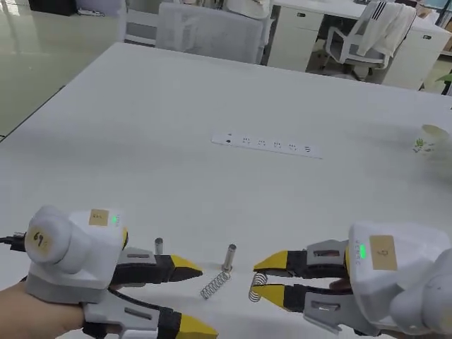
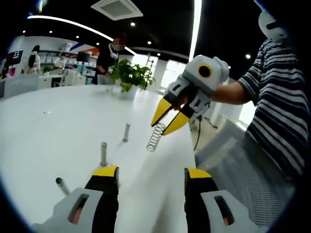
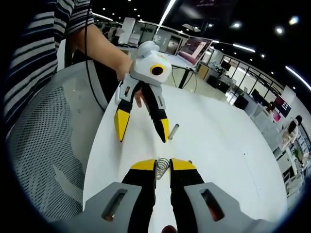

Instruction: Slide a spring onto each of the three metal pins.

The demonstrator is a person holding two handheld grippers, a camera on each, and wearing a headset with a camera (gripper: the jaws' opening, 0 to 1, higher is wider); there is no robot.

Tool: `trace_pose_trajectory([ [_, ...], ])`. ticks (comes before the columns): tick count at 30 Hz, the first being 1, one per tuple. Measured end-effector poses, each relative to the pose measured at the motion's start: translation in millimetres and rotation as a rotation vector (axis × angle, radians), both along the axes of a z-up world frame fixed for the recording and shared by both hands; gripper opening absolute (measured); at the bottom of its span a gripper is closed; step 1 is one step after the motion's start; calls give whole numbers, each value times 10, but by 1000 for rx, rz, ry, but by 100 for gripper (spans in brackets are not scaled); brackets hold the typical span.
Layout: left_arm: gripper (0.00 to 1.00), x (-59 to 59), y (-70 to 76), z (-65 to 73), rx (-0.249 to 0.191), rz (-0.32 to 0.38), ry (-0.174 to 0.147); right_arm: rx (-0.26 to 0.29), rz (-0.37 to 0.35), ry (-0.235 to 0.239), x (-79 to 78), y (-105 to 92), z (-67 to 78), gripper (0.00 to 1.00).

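Two short metal pins stand upright on the white table, one [image 1: 159, 245] by my left gripper and one [image 1: 230, 256] between the grippers. A loose spring [image 1: 215, 284] lies at the foot of the second pin. My right gripper [image 1: 258, 277] is shut on another spring [image 1: 257, 287], which hangs from its yellow tips [image 3: 163, 166]. My left gripper [image 1: 196, 298] stands open with nothing between its fingers [image 2: 150, 171]. In the left gripper view, pins [image 2: 126, 132] [image 2: 103, 153] rise ahead, a third [image 2: 60, 184] sits nearer left, and the right gripper [image 2: 161, 127] dangles its spring [image 2: 155, 136].
A white power strip [image 1: 268, 145] lies across the middle of the table. A small cup [image 1: 431, 138] sits at the far right edge. Office chairs [image 1: 364, 35] stand beyond the far edge. A mesh chair [image 3: 43, 141] is close to the near edge.
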State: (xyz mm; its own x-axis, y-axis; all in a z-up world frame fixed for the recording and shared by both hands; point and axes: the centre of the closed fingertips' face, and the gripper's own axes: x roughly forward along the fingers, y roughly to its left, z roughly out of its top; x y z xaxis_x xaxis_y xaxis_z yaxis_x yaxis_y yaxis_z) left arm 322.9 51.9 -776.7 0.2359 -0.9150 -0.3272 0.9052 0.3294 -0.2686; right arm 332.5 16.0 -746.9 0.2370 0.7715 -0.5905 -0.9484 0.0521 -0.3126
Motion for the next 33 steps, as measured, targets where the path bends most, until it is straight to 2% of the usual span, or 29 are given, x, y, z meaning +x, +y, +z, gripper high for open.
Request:
trace_pose_trajectory([
  [12,56,-24,79,12,-1,26,1,-4,-28,-9,49,-55,-15,7],
  [16,61,-33,198,-11,13,54,10,-5,-36,-10,61,-74,-24,7],
  [20,66,-15,349,21,16,90,3,-5,-41,-8,62,-88,-32,7],
  [25,77,32,576,16,30,154,-9,-6,-48,-5,60,-102,-44,7],
  [27,82,51,647,27,29,179,-25,-3,-52,-6,68,-106,-40,7],
  [30,90,68,723,14,37,205,-42,-4,-56,-5,76,-114,-43,7],
  [33,96,67,773,-5,44,221,-40,-5,-58,-3,79,-117,-45,7],
])
